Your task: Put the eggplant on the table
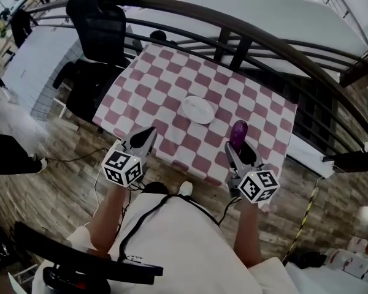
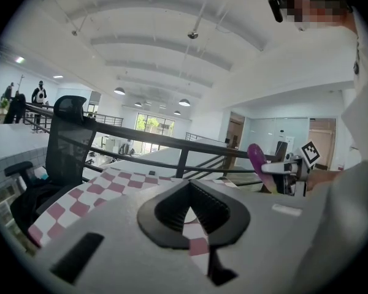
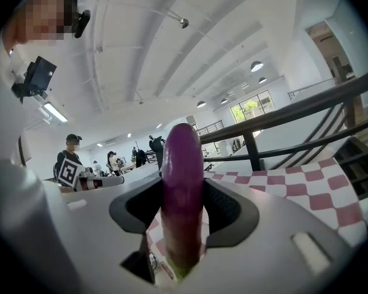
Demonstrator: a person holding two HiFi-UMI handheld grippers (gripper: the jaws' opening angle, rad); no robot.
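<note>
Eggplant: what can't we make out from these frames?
- Eggplant lower end: head view, hidden inside the right tool.
- Stem end: right gripper view, sunk below that tool's body.
- Gap to the table: no view shows it.
- Left gripper view: eggplant small, partly behind the right tool.

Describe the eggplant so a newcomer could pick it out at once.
Find the table covered in pink-and-white checks; at its near edge is the right gripper. The eggplant sticks up from between its fingers. It is glossy purple, unlike the white plate on the table and the empty left gripper.
</note>
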